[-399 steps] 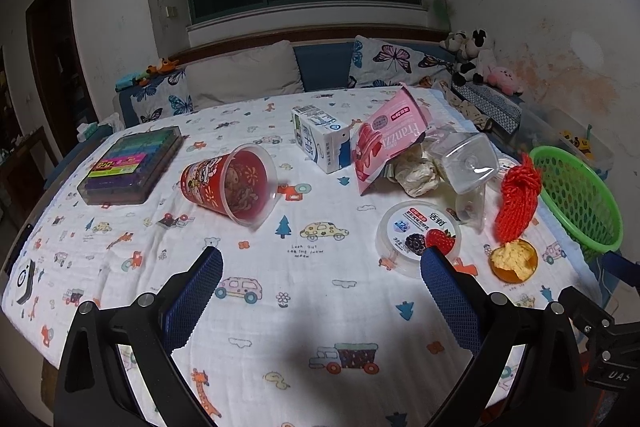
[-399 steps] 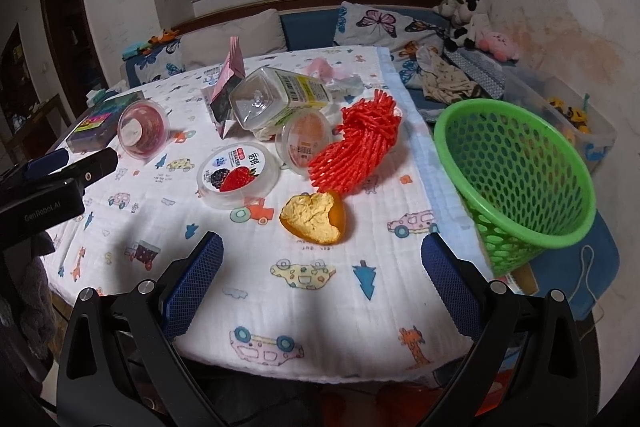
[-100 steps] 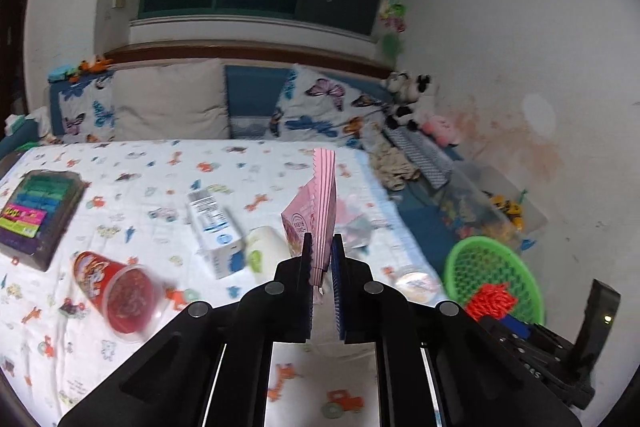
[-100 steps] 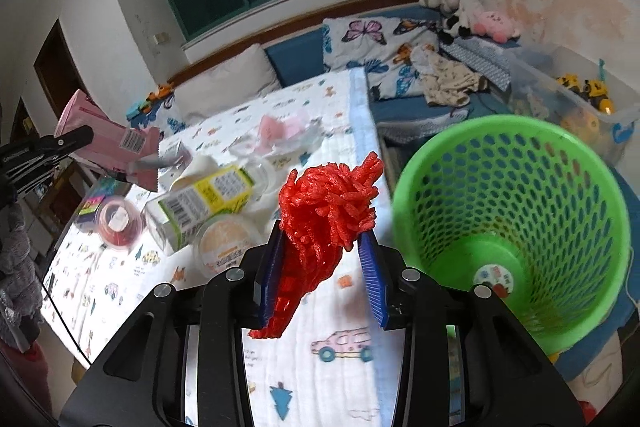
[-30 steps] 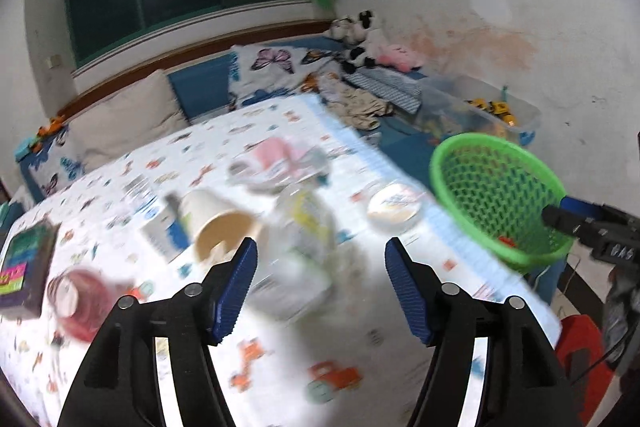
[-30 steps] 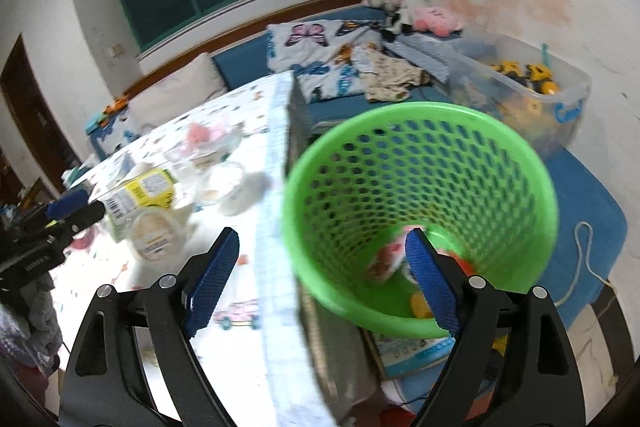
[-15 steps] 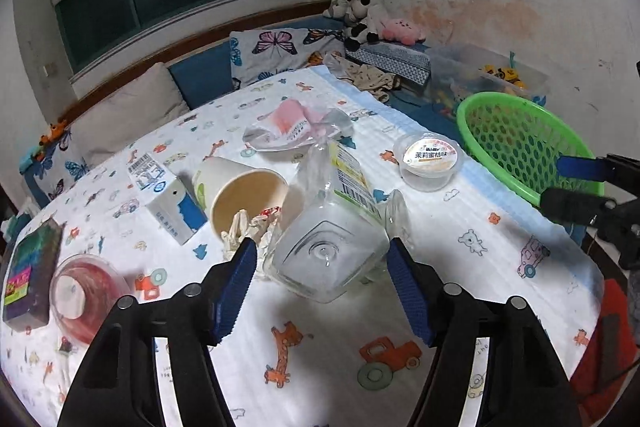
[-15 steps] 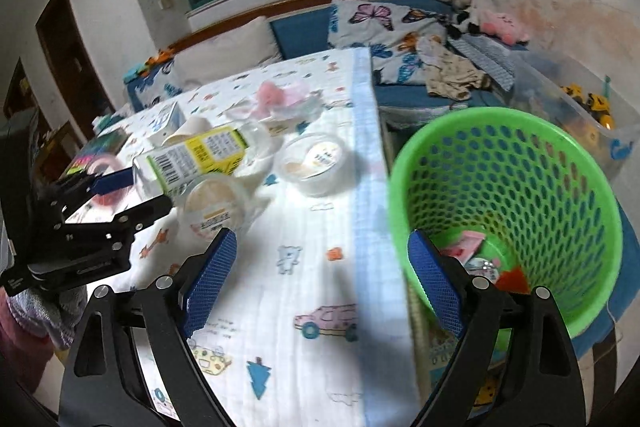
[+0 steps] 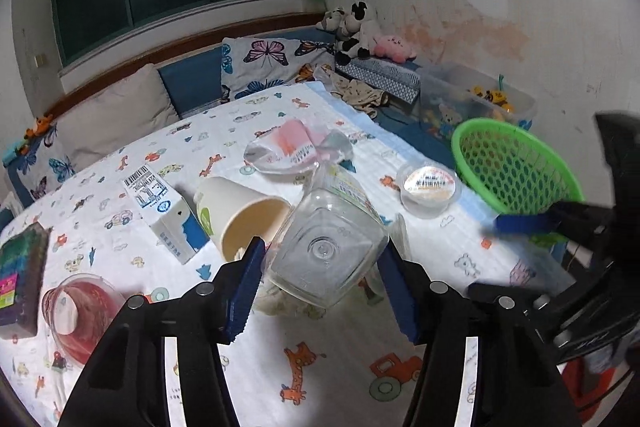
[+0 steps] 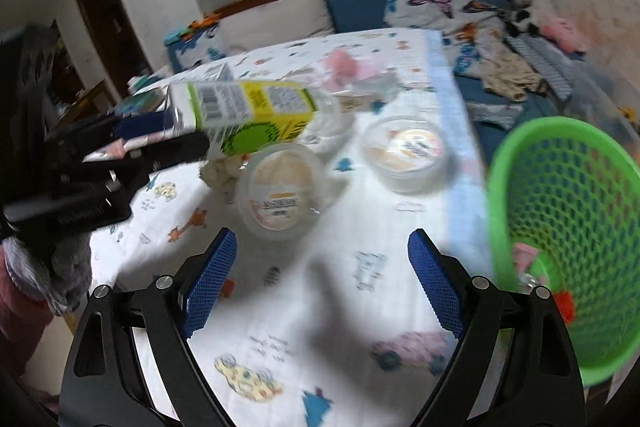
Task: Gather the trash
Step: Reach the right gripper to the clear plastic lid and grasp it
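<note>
My left gripper (image 9: 323,281) stands with a blue pad on each side of the base of a clear square plastic bottle (image 9: 326,251) with a yellow-green label; I cannot tell whether the pads press it. In the right wrist view the bottle (image 10: 248,111) lies sideways, its base in the left gripper (image 10: 132,143). My right gripper (image 10: 320,279) is open and empty over the table cloth, in front of a lidded cup (image 10: 280,195). The green basket (image 10: 568,227) at the right table edge holds a pink wrapper and red scraps.
On the table lie a paper cup (image 9: 240,215), a milk carton (image 9: 164,215), a red noodle cup (image 9: 80,311), a clear bag with pink contents (image 9: 296,149) and a pudding cup (image 9: 430,187). A colourful box (image 9: 20,279) sits at the left edge. Cushions and toys line the back.
My left gripper has moved forward so the bottle's base sits between its pads. My right gripper has swung left from the basket toward the lidded cups.
</note>
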Available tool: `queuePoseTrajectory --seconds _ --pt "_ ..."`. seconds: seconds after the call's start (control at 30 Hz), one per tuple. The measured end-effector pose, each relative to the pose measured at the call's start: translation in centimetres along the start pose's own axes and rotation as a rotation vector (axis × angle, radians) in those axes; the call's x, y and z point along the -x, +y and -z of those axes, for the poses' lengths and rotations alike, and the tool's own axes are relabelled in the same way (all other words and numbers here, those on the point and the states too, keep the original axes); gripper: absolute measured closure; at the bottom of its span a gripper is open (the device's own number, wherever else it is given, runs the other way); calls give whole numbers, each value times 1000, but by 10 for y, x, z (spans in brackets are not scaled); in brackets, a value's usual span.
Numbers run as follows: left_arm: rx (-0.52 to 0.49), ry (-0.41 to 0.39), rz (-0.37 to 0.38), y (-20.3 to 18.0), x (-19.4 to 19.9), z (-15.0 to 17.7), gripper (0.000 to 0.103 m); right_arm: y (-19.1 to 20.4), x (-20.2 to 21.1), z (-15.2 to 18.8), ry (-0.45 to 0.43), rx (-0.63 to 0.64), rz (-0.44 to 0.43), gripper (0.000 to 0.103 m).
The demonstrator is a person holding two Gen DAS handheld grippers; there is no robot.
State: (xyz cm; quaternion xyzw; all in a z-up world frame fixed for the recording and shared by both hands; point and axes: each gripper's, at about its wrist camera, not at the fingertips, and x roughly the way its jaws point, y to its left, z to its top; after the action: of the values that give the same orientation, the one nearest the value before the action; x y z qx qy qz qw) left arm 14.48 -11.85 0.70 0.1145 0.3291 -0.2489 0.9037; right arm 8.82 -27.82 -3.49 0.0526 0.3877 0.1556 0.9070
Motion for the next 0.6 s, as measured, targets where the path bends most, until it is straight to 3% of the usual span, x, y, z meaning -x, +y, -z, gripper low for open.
queuePoseTrajectory --seconds 0.3,0.6 --pt "83 19 83 31 -5 -16 48 3 -40 -22 49 13 -134 16" --pt "126 33 116 45 -11 -26 48 2 -76 -35 106 4 -176 16"
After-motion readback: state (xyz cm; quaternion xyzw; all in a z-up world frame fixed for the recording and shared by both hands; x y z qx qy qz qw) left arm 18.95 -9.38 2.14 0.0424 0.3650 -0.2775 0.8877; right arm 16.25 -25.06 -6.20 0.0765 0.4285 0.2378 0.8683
